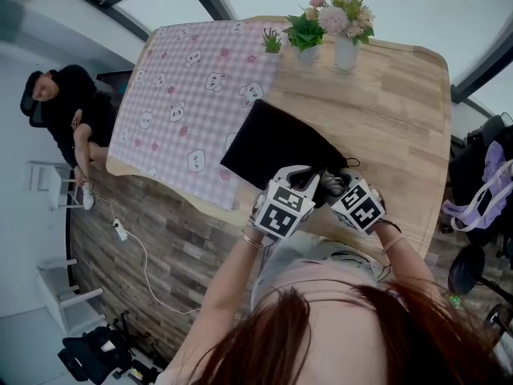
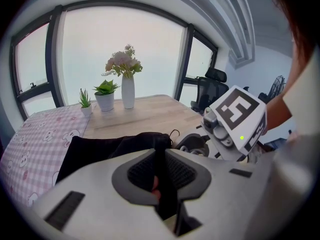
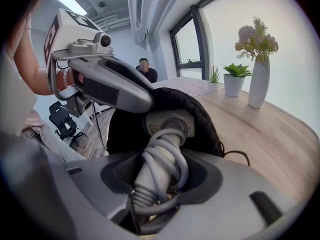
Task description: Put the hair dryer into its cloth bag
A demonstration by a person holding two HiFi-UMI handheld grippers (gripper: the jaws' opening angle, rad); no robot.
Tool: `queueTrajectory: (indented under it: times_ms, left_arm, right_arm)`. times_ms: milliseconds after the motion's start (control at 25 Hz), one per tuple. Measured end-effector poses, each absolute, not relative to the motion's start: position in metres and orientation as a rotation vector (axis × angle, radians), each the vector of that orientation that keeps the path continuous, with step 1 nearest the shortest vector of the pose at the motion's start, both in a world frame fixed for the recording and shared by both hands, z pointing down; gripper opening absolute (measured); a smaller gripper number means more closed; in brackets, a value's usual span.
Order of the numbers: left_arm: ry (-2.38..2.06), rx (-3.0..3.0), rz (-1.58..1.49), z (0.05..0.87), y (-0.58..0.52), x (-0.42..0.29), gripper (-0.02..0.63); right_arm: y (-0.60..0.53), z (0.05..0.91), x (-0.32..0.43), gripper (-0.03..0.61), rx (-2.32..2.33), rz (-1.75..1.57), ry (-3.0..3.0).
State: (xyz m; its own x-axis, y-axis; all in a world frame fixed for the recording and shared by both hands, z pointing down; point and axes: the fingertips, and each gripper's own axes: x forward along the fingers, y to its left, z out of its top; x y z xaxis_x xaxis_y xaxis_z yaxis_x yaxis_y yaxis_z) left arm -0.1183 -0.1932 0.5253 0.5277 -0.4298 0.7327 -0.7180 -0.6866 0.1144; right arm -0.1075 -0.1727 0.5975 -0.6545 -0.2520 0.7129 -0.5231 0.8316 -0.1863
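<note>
Over the table (image 1: 401,111), left fingers (image 2: 140,173) pinch the bag (image 1: 276,143); right fingers (image 3: 206,178) clamp the dryer (image 3: 165,129) (cord-wrapped).

Wooden table (image 1: 401,111); pink bunny tablecloth (image 1: 184,95) on left half; flower vase (image 1: 346,50), potted plant (image 1: 305,38) at far edge.

Left hand-held gripper (image 2: 161,171) and right hand-held gripper (image 3: 160,184): grey shells, dark pads (image 2: 142,171), black-and-white marker cubes (image 1: 282,207). Wearer: reddish-brown hair (image 1: 321,335), wrist bracelets (image 1: 252,239).
</note>
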Motion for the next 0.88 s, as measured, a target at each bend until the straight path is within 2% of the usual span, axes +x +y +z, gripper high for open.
queueTrajectory:
  times_ms: [880]
  left_arm:
    - [-0.904,2.393,1.002,0.523,-0.186,-0.119,0.055]
  right_arm:
    - [-0.198,0.600,-0.143,0.207,0.577,0.511,-2.361]
